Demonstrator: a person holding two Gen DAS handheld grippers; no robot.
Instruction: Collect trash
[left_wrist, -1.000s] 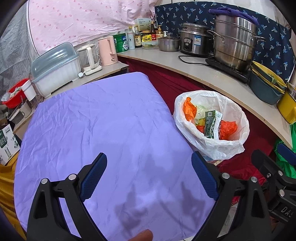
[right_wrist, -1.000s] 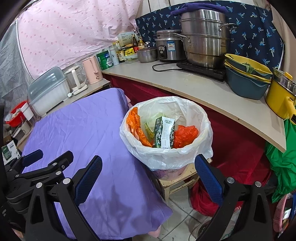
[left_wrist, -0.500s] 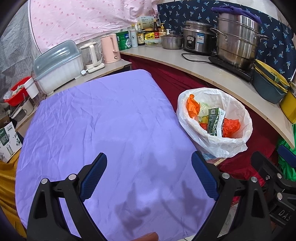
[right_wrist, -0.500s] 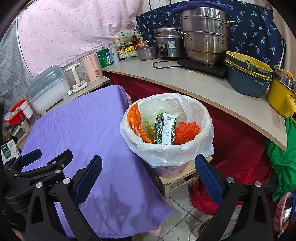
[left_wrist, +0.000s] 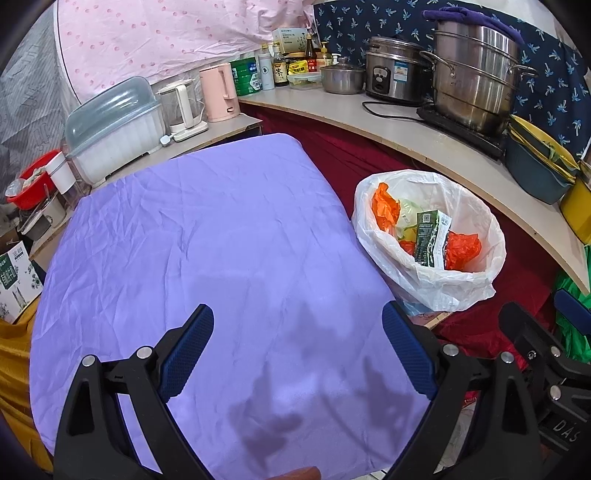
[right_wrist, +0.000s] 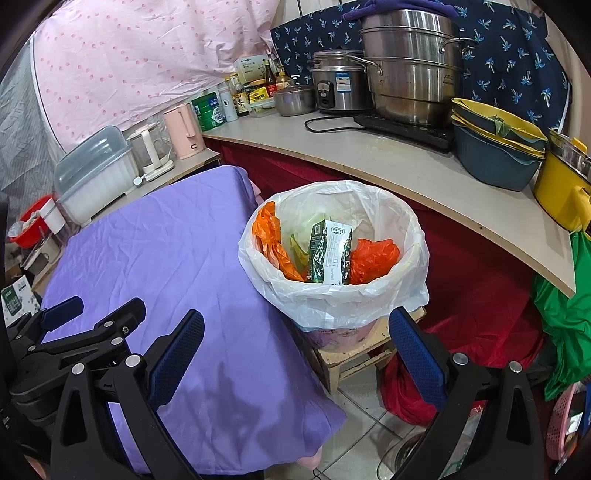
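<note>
A bin lined with a white plastic bag (left_wrist: 465, 284) (right_wrist: 332, 306) stands on a low wooden stool right of the purple-covered table (left_wrist: 207, 236) (right_wrist: 162, 251). Inside lie a green and white carton (left_wrist: 430, 238) (right_wrist: 328, 253) and crumpled orange wrappers (left_wrist: 386, 203) (right_wrist: 373, 258). My left gripper (left_wrist: 297, 354) hovers open over the table's near part, nothing between its blue pads. My right gripper (right_wrist: 295, 354) is open in front of the bin, nothing in it. The left gripper (right_wrist: 62, 332) also shows at the lower left of the right wrist view.
A curved counter (right_wrist: 406, 166) behind the bin carries a steel steamer pot (right_wrist: 410, 62), rice cooker (right_wrist: 340, 88), stacked basins (right_wrist: 495, 147) and a yellow pot (right_wrist: 561, 184). A pink kettle (left_wrist: 218, 92) and dish box (left_wrist: 114, 125) sit beyond the table. Red cloth (right_wrist: 472, 295) hangs under the counter.
Both views have drifted slightly: the bin and table sit a little lower and farther in the frames. Both grippers stay open and empty.
</note>
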